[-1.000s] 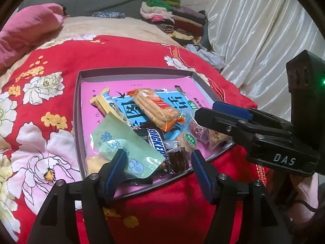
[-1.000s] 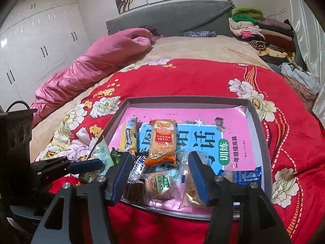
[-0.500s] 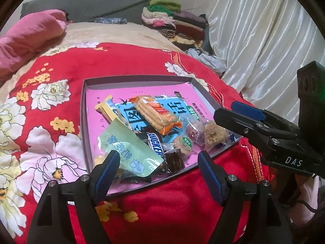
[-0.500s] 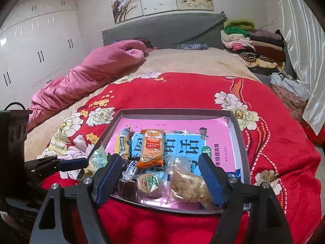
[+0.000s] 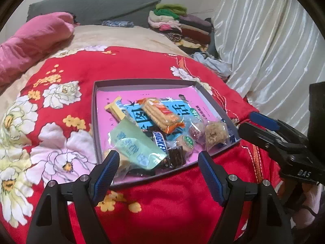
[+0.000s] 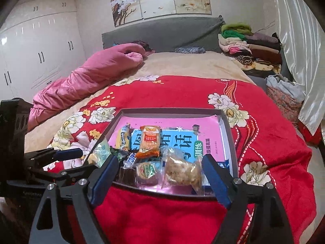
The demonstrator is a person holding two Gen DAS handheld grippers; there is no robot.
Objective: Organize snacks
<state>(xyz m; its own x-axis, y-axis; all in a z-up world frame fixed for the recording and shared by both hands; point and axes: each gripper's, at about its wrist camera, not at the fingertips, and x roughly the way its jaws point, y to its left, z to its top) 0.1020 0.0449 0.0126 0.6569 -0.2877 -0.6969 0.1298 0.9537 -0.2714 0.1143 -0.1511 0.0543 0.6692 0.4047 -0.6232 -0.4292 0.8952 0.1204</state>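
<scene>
A grey tray lined with a pink and blue sheet lies on the red floral blanket. Several snacks sit in it: an orange biscuit pack, a pale green packet, a yellow bar, a Snickers bar, a dark brown square, a round cake and a clear bag of crumbly pieces. My left gripper hovers open before the tray's near edge, empty. My right gripper is opening, nothing pressed between its pads.
The tray lies on a bed with a red blanket. A pink quilt is bunched at the left, folded clothes are stacked at the back right, and a white curtain hangs on the right.
Both grippers have drawn back and up from the tray, so the snacks look smaller. The right jaws have spread much wider; the left jaws widened a little.
</scene>
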